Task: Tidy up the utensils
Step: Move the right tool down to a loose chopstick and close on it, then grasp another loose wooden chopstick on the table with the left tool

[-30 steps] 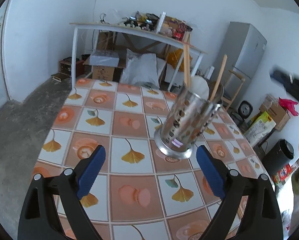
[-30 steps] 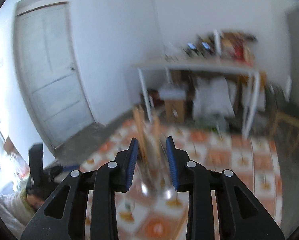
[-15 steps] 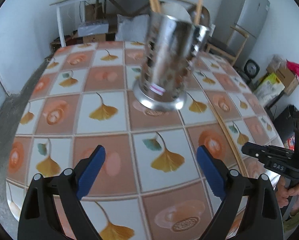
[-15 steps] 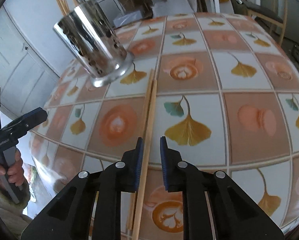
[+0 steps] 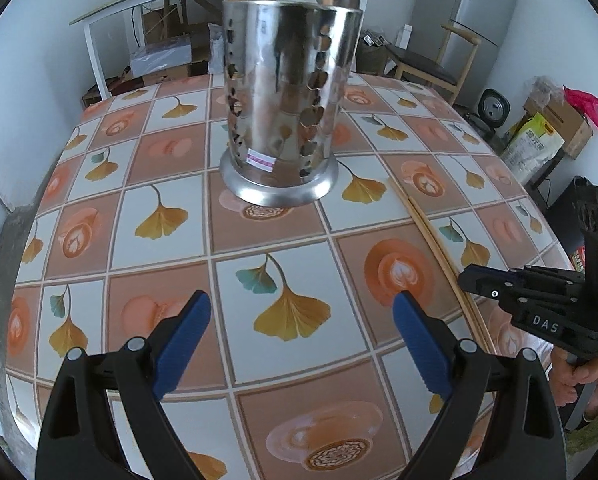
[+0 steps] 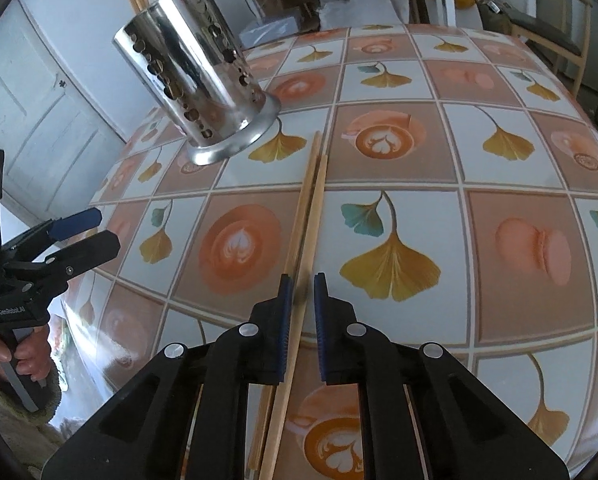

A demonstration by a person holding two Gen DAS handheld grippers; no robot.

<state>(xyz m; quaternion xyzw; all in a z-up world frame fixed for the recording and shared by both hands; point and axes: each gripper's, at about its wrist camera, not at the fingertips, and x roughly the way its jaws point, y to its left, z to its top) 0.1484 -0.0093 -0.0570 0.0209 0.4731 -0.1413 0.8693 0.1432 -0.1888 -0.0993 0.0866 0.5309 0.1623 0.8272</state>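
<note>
Closing narrow right gripper [image 6: 300, 284] fingers around chopsticks [image 6: 303, 216] lying near the utensil holder [image 6: 197, 76]. Hovering left gripper [image 5: 301, 312], fingers wide and empty, before that holder.

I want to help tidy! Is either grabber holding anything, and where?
The right gripper is closing around two long wooden chopsticks, near their middle, not yet clamped. The left gripper holds nothing.

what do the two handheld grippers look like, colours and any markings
Both are black plastic frames with silver rivets and ribbed blue pads on the fingers. The left gripper reads "GenRobot.AI" on its side in the right wrist view; the right gripper shows "DAS" in white. The hand on the left one has a fuzzy greenish cuff.
</note>
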